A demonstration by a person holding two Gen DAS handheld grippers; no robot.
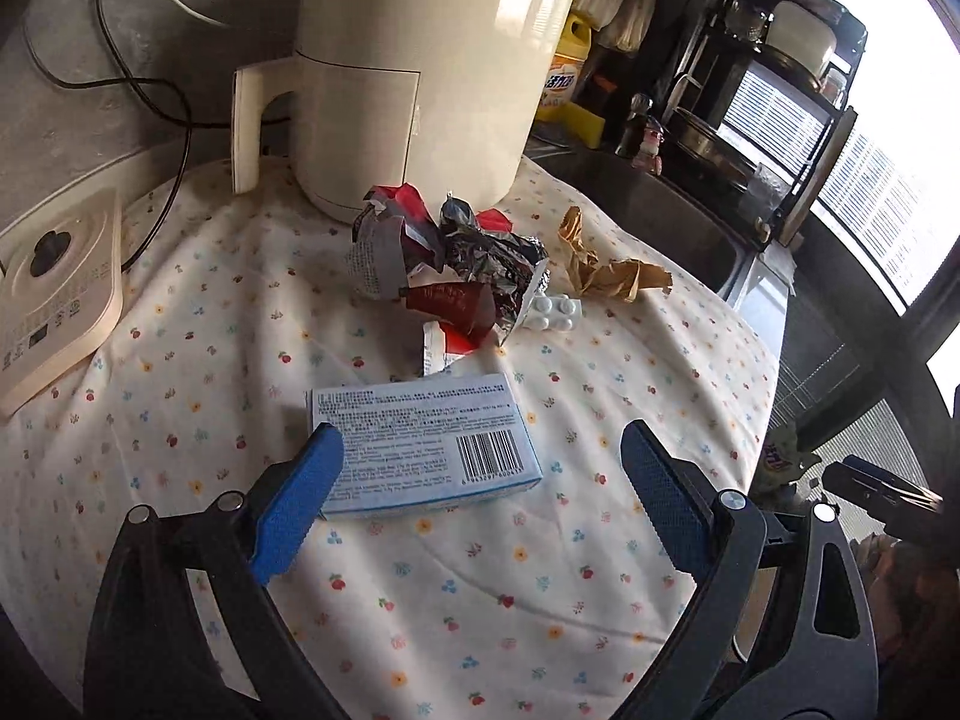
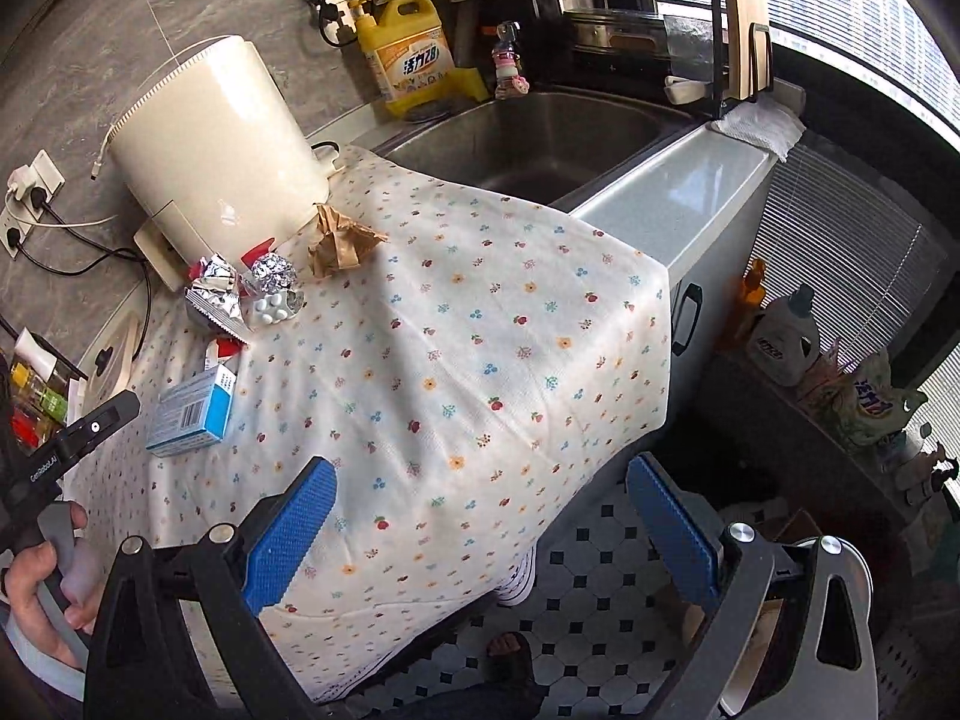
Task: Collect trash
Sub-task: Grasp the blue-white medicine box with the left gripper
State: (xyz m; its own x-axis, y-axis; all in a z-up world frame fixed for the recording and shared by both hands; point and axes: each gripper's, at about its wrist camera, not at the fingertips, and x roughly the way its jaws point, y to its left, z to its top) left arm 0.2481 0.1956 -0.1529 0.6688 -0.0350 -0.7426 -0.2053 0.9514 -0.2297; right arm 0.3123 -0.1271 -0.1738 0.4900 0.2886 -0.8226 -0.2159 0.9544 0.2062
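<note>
The left claw with bumpy blue pads is wide open just over the flat blue-and-white cardboard box on the flowery cloth, then crinkly shiny wrappers, then crumpled brown paper; the right claw, open too, alone shows the steel sink.

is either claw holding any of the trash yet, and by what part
No, nothing is held. The left claw is open above the blue box; the right claw is open over the tablecloth's edge.
</note>
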